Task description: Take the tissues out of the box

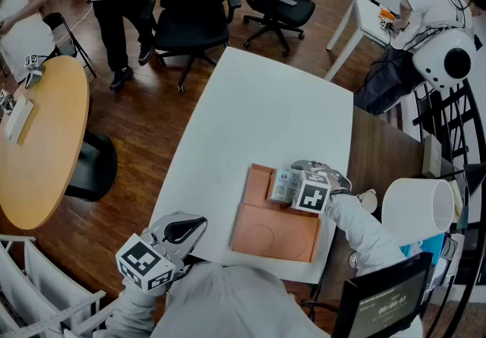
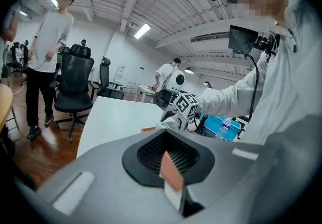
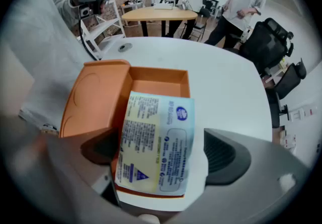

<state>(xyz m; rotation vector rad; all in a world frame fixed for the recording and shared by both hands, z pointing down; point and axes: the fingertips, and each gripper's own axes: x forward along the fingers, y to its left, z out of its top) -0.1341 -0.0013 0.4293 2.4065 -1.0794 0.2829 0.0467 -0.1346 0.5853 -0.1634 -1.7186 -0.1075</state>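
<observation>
Box [image 1: 262, 234] open on worktop [image 1: 258, 116]; right gripper [image 3: 161, 157] wide astride tissue pack [image 1: 283, 184], not yet lifted out; left gripper [image 1: 186, 229] closed

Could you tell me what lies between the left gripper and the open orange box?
Only a bare strip of the white table, as the head view shows: the left gripper hangs at its near-left edge, apart from the flat orange box.
</observation>
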